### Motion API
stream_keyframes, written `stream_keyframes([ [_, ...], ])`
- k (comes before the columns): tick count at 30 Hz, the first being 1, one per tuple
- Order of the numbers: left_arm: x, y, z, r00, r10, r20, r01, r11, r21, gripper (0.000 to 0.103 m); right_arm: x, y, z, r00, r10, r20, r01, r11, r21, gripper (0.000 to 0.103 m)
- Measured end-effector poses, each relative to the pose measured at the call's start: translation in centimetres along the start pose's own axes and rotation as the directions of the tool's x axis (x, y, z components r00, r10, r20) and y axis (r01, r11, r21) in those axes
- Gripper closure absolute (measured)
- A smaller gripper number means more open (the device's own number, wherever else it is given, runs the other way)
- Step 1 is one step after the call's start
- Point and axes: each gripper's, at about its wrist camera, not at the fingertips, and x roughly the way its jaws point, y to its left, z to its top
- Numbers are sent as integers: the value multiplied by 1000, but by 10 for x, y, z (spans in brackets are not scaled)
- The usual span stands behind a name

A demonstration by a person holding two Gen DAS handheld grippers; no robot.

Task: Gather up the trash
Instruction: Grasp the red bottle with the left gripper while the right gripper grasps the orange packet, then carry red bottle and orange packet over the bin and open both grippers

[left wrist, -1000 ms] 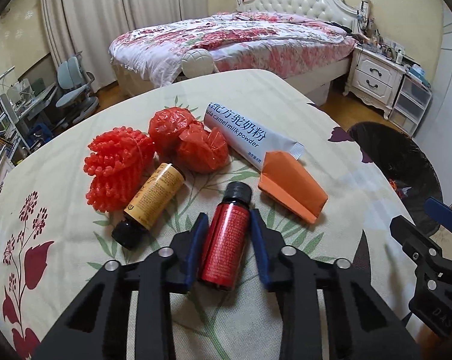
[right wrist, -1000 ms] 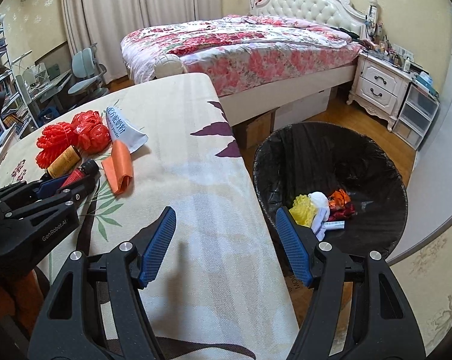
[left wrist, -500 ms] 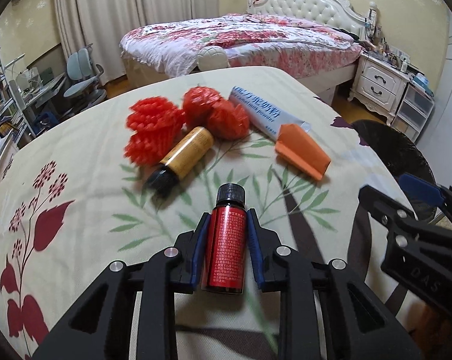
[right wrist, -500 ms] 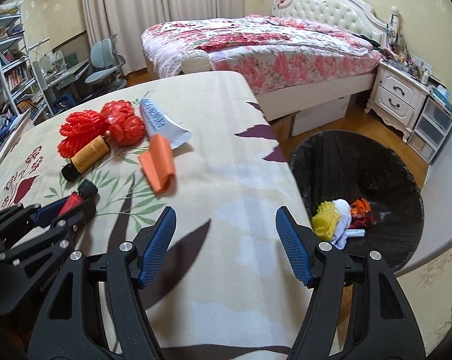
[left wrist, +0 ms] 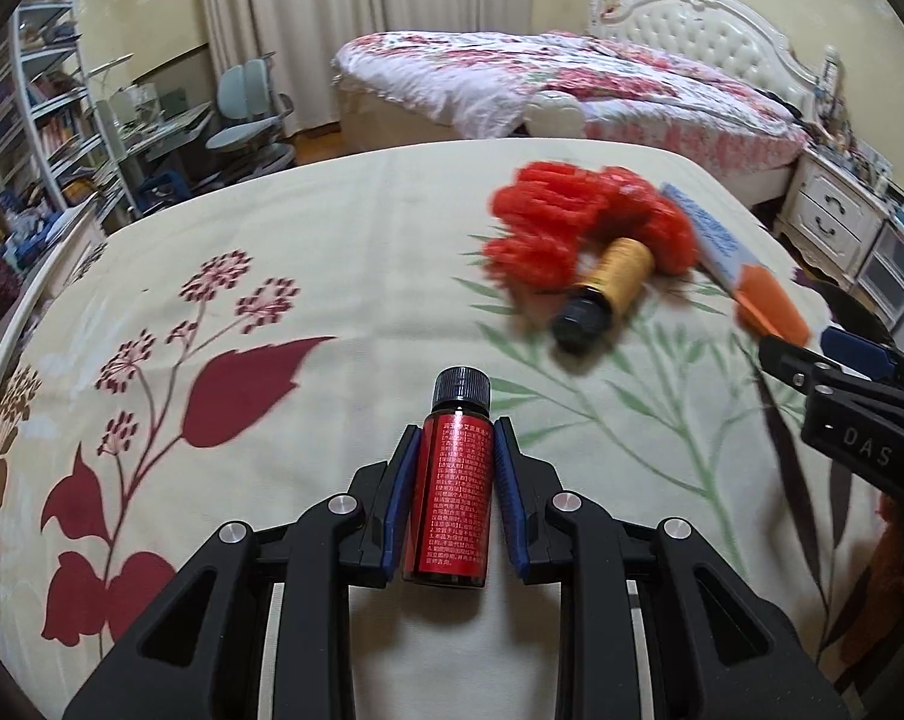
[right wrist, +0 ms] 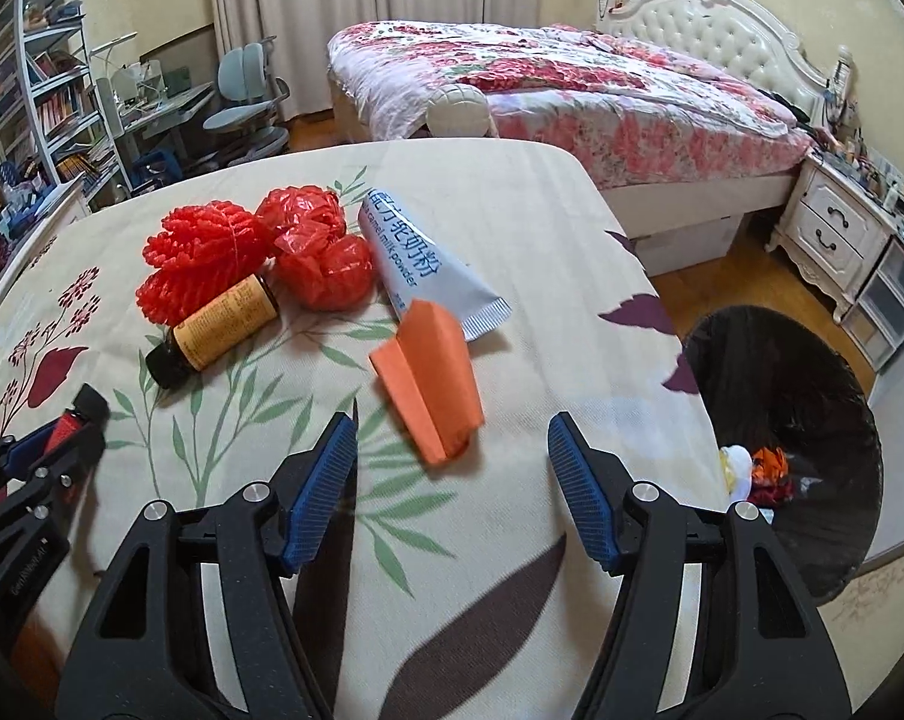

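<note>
My left gripper (left wrist: 456,462) is shut on a small red bottle (left wrist: 454,498) with a black cap and holds it above the table; it shows at the left of the right wrist view (right wrist: 68,423). My right gripper (right wrist: 452,444) is open and empty, just short of a folded orange paper (right wrist: 431,378). On the table lie a yellow bottle (right wrist: 218,327), red foam netting (right wrist: 203,255), crumpled red plastic (right wrist: 323,258) and a milk powder sachet (right wrist: 422,267). The black-lined trash bin (right wrist: 811,396) stands on the floor to the right.
The table has a floral cloth (right wrist: 511,228) and its right edge runs beside the bin. A bed (right wrist: 571,78) lies behind, a white nightstand (right wrist: 835,234) at far right, and desk chairs (right wrist: 242,102) and shelves at left.
My left gripper has closed on the red bottle, lifted it and drawn back to the left. My right gripper has swung from the bin over the table toward the orange paper.
</note>
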Motion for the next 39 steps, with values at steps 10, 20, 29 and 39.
stream_keyframes([
  [10,18,34,16,999,47,-12,-48,996,-78,76,14,10,12,1000,0,-24,-1,1000,-27,70],
  [20,16,35,16,999,44,-7,-44,995,-85,76,4,15,2,1000,1,-18,-1,1000,-24,74],
  [29,5,19,7,1000,6,1,-6,997,-75,76,-15,7,-17,1000,8,-7,-8,1000,-3,74],
  [39,-10,-11,0,999,-50,19,51,998,-49,76,-40,-20,-32,1000,-13,24,12,999,37,74],
])
